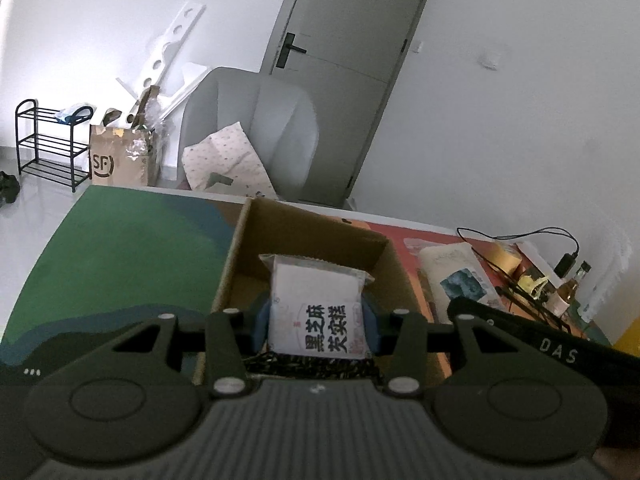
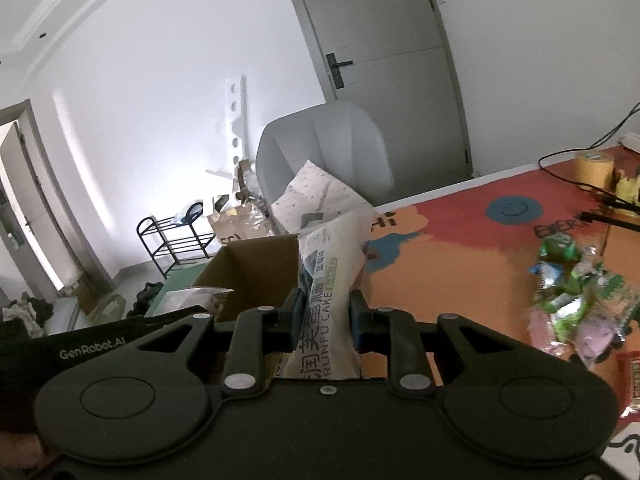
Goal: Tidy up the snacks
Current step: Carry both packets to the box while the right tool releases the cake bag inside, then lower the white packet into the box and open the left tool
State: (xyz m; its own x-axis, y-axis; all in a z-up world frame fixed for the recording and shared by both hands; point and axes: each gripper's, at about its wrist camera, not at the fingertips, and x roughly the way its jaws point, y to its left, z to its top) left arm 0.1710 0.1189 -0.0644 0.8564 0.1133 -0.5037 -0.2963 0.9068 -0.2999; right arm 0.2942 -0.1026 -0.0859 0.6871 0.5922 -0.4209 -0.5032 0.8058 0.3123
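Note:
My left gripper [image 1: 316, 324] is shut on a white snack packet with black Chinese print [image 1: 318, 312] and holds it over the open cardboard box [image 1: 384, 264]. My right gripper [image 2: 326, 312] is shut on a white Runfu Cake packet [image 2: 332, 280], held upright just right of the same box [image 2: 256, 264]. The left gripper's black body and a corner of its packet [image 2: 188, 298] show at the lower left of the right wrist view. A pile of loose snack packets [image 2: 576, 300] lies on the mat to the right.
The table has a colourful mat, green [image 1: 132, 248] at left and orange-red [image 2: 460, 272] at right. A yellow tape roll [image 2: 594, 166], cables, a small bottle [image 1: 568, 292] and a cloth [image 1: 456, 272] lie at the right. A grey chair [image 1: 256, 128] stands behind the table.

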